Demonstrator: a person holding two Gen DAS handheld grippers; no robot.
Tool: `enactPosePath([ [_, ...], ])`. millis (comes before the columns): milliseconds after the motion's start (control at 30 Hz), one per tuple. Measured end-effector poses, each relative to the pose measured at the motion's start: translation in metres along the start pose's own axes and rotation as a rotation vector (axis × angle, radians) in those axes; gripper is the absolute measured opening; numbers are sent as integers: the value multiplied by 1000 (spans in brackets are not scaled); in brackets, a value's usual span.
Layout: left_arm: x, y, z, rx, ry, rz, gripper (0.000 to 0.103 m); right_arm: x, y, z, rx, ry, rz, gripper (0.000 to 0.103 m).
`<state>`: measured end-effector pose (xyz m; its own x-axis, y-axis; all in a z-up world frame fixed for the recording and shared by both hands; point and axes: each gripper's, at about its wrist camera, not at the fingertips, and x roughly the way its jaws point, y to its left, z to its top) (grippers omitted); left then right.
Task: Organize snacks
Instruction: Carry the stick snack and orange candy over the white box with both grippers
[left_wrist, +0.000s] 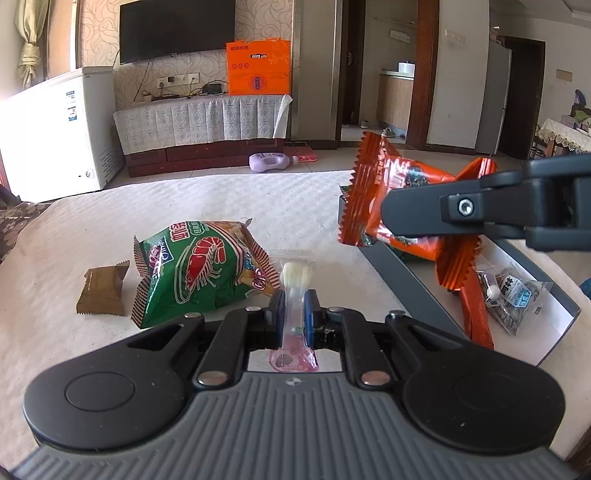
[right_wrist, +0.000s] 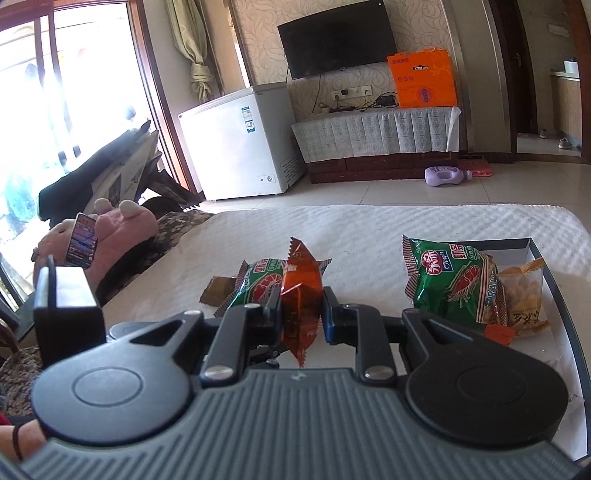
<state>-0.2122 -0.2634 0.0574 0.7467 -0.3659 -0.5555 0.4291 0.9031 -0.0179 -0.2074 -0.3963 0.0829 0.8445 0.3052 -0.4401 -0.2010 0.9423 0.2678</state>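
Note:
My left gripper (left_wrist: 294, 301) is shut on a small clear packet with a white candy (left_wrist: 294, 275), low over the white table. My right gripper (right_wrist: 301, 299) is shut on an orange snack packet (right_wrist: 301, 291); the left wrist view shows that orange packet (left_wrist: 384, 184) held in the air above the grey-rimmed box (left_wrist: 406, 280). A green shrimp-cracker bag (left_wrist: 207, 266) and a brown packet (left_wrist: 101, 291) lie on the table left of my left gripper. The box (right_wrist: 532, 247) holds another green shrimp bag (right_wrist: 450, 280) and a yellow snack packet (right_wrist: 524, 291).
The box also holds a clear packet of seeds (left_wrist: 513, 295) and another orange packet (left_wrist: 476, 314). The table edge (left_wrist: 29, 229) drops off at left beside a sofa with a pink plush (right_wrist: 114, 229). A white freezer (right_wrist: 236, 147) and TV stand (right_wrist: 376, 136) are across the room.

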Motion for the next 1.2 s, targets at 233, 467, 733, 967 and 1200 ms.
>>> enactPosePath([
  [233, 2, -2, 1, -2, 1, -3, 13, -3, -2, 0, 1, -2, 5, 24],
  [467, 3, -8, 3, 1, 0, -13, 13, -8, -6, -1, 9, -2, 0, 24],
  [733, 3, -18, 4, 11, -5, -28, 13, -15, -12, -2, 17, -7, -2, 24],
  [967, 6, -30, 6, 20, -7, -42, 13, -21, -17, -2, 23, -11, -8, 24],
  [1200, 7, -41, 10, 25, -12, -65, 13, -28, -25, -3, 32, -21, -20, 24],
])
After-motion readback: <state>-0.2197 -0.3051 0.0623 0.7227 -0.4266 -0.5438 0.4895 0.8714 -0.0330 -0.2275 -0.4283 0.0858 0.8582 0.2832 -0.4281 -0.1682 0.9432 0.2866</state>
